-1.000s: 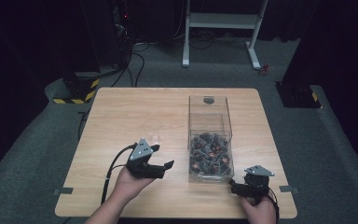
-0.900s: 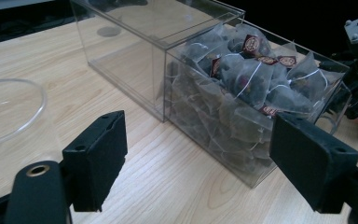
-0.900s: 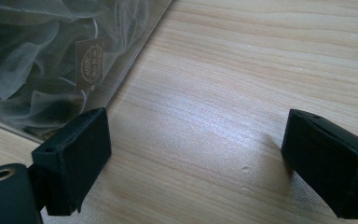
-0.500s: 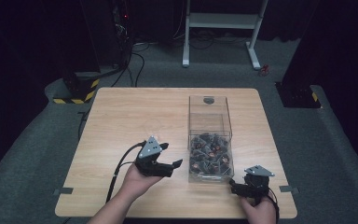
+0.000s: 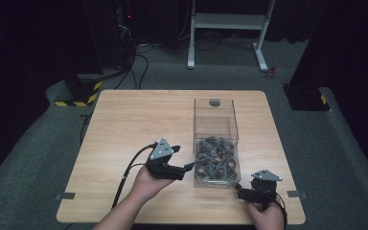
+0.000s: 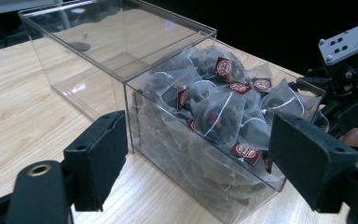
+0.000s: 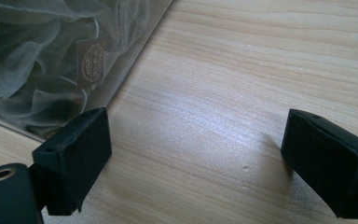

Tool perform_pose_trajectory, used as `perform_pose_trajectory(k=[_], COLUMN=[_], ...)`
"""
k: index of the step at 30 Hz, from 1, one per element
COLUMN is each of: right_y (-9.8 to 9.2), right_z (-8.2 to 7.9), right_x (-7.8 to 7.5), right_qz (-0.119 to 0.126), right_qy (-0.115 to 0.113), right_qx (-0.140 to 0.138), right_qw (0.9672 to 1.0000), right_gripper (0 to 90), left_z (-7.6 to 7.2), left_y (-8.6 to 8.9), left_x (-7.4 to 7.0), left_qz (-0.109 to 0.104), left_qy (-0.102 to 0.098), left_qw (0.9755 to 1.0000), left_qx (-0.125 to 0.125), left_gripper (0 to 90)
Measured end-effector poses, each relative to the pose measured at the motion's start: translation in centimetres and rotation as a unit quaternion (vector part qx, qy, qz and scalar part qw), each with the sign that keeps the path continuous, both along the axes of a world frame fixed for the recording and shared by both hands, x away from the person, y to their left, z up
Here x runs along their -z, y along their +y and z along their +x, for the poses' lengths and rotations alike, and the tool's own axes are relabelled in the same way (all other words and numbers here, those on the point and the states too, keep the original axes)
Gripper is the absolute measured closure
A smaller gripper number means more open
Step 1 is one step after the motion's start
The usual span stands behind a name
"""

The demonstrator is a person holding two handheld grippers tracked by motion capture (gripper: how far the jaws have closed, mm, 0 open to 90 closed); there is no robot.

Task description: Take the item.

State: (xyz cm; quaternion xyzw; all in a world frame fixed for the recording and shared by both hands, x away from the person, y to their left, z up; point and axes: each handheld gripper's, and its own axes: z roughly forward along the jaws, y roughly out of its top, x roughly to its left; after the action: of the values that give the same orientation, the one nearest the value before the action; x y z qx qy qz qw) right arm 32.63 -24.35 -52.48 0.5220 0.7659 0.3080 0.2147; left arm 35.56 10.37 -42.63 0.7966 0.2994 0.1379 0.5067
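Observation:
A clear plastic box (image 5: pixel 215 120) stands on the wooden table (image 5: pixel 139 120), right of centre. Its near half holds several mesh tea bags (image 5: pixel 214 155) with dark red tags (image 6: pixel 223 67); the far half is bare. My left gripper (image 5: pixel 188 167) is open, just left of the box's near corner, with its jaws pointing at the box (image 6: pixel 121 51). My right gripper (image 5: pixel 239 191) is open too, low over the table by the box's near right corner. In the right gripper view the box wall (image 7: pixel 51 60) lies at the upper left, with bare wood between the jaws.
A white metal stand (image 5: pixel 230 24) and cables (image 5: pixel 134 62) sit on the floor beyond the table. A black-and-yellow striped block (image 5: pixel 79 93) lies off the table's far left corner. Grey tape tabs (image 5: pixel 64 196) mark the near edge.
My left gripper has moved right, closer to the box. The right gripper has stayed where it was.

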Motion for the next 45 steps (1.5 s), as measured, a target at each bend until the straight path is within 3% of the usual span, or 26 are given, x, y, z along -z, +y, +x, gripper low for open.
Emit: perform_pose_trajectory(k=[19,29,37,45], right_y=[0.0,0.0,0.0,0.0], right_z=[0.0,0.0,0.0,0.0], right_x=[0.0,0.0,0.0,0.0], right_qz=[0.001,0.000,0.000,0.001], right_qy=[-0.001,-0.001,-0.001,-0.001], right_qx=[-0.001,-0.002,-0.002,-0.002], right_qw=[1.0000,1.0000,1.0000,1.0000], right_gripper=[8.2,8.2,8.2,8.3], left_z=[1.1,1.7,1.9,2.2], left_y=[-1.8,-2.4,-3.0,-3.4], left_x=[0.5,0.9,1.1,1.3], left_qz=[-0.011,-0.011,-0.006,-0.006], left_qy=[0.010,0.012,0.007,0.007], left_qw=[0.9999,0.9998,0.9999,0.9999], left_qx=[0.007,0.013,0.012,0.014], left_gripper=[22.0,33.1,50.6,59.5])
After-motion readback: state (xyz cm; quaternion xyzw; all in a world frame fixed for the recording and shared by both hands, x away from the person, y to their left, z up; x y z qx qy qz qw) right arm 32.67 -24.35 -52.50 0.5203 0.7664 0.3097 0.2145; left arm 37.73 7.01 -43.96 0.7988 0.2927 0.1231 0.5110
